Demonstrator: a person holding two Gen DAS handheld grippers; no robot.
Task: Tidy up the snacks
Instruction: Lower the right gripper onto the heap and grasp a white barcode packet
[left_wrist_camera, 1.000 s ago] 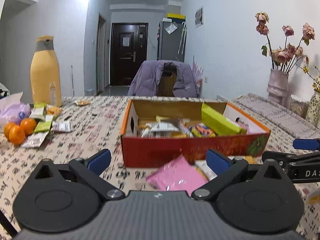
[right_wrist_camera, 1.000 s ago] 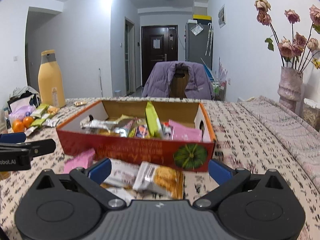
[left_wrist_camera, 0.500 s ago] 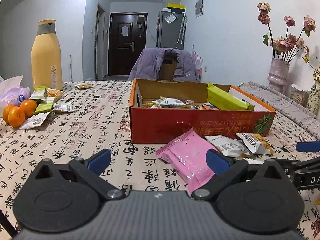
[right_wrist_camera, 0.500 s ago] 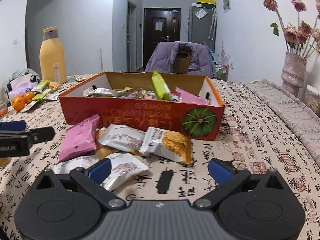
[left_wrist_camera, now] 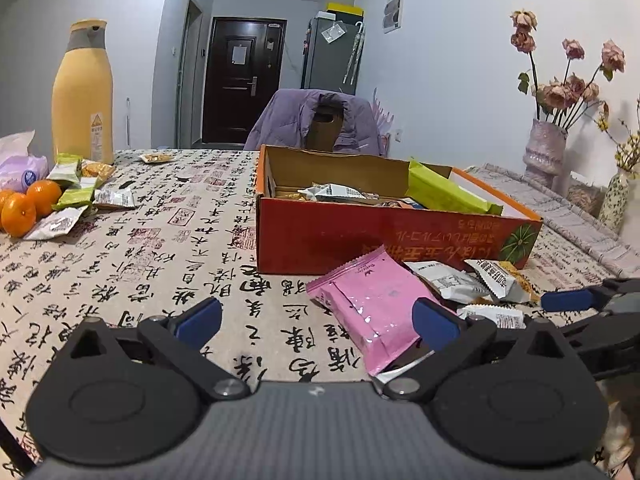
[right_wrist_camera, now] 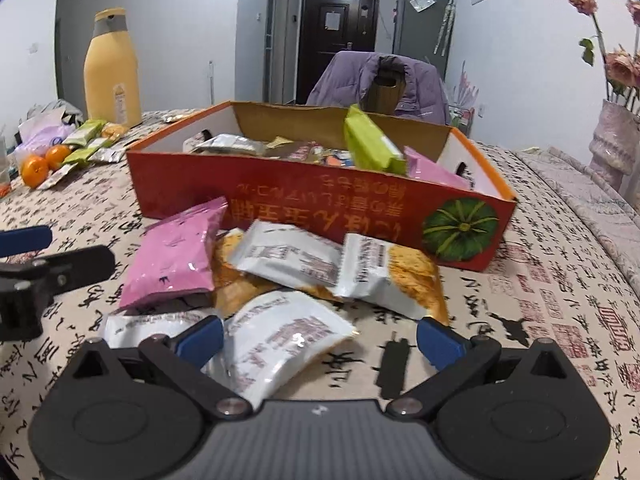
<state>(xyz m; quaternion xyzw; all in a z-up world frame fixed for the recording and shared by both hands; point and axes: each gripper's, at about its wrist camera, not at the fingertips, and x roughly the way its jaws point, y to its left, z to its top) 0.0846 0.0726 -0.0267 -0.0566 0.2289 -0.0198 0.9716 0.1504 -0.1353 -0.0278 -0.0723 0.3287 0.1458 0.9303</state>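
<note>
A red cardboard box (left_wrist_camera: 360, 236) (right_wrist_camera: 280, 196) holding several snack packets stands on the patterned tablecloth. In front of it lie loose packets: a pink one (left_wrist_camera: 368, 304) (right_wrist_camera: 172, 256) and white-and-orange ones (right_wrist_camera: 388, 276) (right_wrist_camera: 288, 256) (left_wrist_camera: 444, 280). My left gripper (left_wrist_camera: 316, 320) is open and low over the cloth, its right finger at the pink packet's edge. My right gripper (right_wrist_camera: 318, 334) is open, with a white packet (right_wrist_camera: 276, 340) lying between its fingers. Neither holds anything.
At the far left sit oranges (left_wrist_camera: 28, 204), green and silver packets (left_wrist_camera: 76, 196), a tall yellow bottle (left_wrist_camera: 82, 92) and a purple bag (left_wrist_camera: 18, 164). Vases with dried roses (left_wrist_camera: 546, 152) stand at the right. A chair with a purple jacket (left_wrist_camera: 320, 120) is behind the table.
Both grippers have drawn back from the box and dropped lower toward the loose packets. The pile in front of the box now fills more of both views.
</note>
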